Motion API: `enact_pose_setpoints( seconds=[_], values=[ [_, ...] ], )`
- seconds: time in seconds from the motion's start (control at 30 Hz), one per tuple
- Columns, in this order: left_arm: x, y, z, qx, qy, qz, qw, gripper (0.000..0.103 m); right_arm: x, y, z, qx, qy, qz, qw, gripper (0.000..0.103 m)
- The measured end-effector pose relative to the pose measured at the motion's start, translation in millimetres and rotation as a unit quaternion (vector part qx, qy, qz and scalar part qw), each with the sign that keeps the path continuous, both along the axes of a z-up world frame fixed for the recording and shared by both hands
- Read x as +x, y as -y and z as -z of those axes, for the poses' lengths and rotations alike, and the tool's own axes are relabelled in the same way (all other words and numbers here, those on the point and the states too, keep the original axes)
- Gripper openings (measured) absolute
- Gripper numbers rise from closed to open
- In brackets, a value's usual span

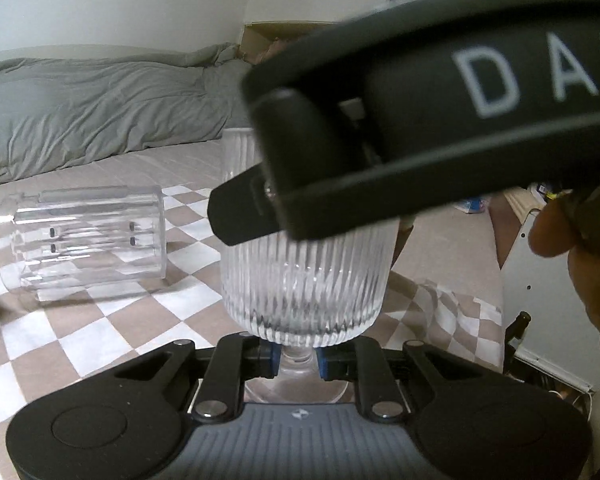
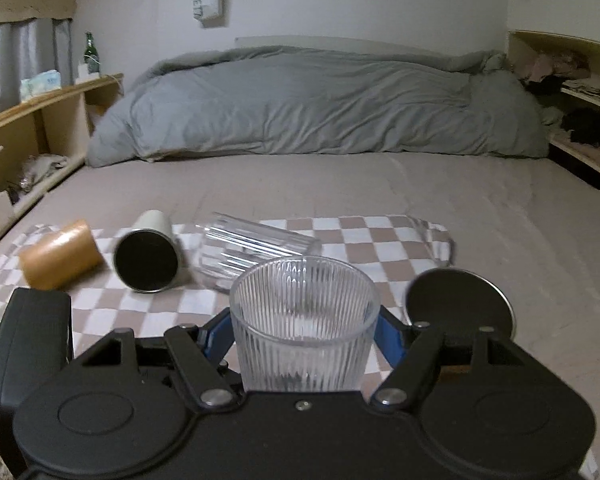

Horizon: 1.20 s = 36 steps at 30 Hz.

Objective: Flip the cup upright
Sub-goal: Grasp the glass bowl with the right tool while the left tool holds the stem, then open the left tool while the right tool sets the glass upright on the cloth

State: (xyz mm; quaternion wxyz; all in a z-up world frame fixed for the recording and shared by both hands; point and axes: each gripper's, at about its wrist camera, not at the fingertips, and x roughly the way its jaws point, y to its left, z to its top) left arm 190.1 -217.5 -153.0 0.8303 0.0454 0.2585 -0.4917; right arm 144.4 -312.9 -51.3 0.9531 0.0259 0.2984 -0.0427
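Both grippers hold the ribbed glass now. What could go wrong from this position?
1. The left gripper pinches only the thin stem, so the ribbed glass could twist or slip.
2. The right gripper squeezes the bowl; pulling against the left might stress the glass.
3. The checked cloth lies on a soft bed, so the footed glass may tip once released.

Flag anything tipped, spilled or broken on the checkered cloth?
Three cups lie on their sides: tan cup, white tumbler, clear ribbed glass. No spill or damage visible. The gripped ribbed goblet stands upright.
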Motion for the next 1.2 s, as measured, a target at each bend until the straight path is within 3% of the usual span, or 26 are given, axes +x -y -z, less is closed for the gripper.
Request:
enact_pose_setpoints(
  seconds=[0.3, 0.43, 0.63, 0.8, 0.87, 0.93, 1.2],
  values=[
    [3.1, -1.5, 6.6, 0.002, 0.029, -0.006, 0.9996, 0.019, 4.2, -3.2, 10.6, -0.002, -0.004, -0.005, 1.000, 0.073],
    [7.3, 1.3, 10.9, -0.001, 0.021, 0.002, 0.9998, 0.019, 4.1, -3.6, 10.2, -0.003, 0.011, 0.001, 1.000, 0.073],
    [7.1, -5.7, 10.7, 0.001, 0.012, 0.000, 0.9999, 0.024, 2.2, -5.3, 12.8, -0.011, -0.002, 0.006, 1.000, 0.074],
    [8.1, -15.1, 5.9, 0.001, -0.029, -0.014, 0.9995, 0.051, -8.0, -3.6, 2.7, -0.009, 0.018, 0.009, 1.000, 0.082],
    [2.9, -19.8, 1.5, 0.005, -0.031, -0.018, 0.9993, 0.071, -11.1, -1.0, 0.0, 0.005, 0.017, 0.009, 1.000, 0.083],
    [-4.4, -24.5, -6.4, 0.005, -0.022, -0.018, 0.9996, 0.079, -14.7, 2.9, -2.9, 0.023, 0.016, 0.011, 1.000, 0.085],
    [-18.8, -50.5, -38.9, 0.000, -0.038, -0.049, 0.9981, 0.085, -38.1, 11.3, -19.5, 0.062, 0.033, 0.024, 0.997, 0.088]
  ],
)
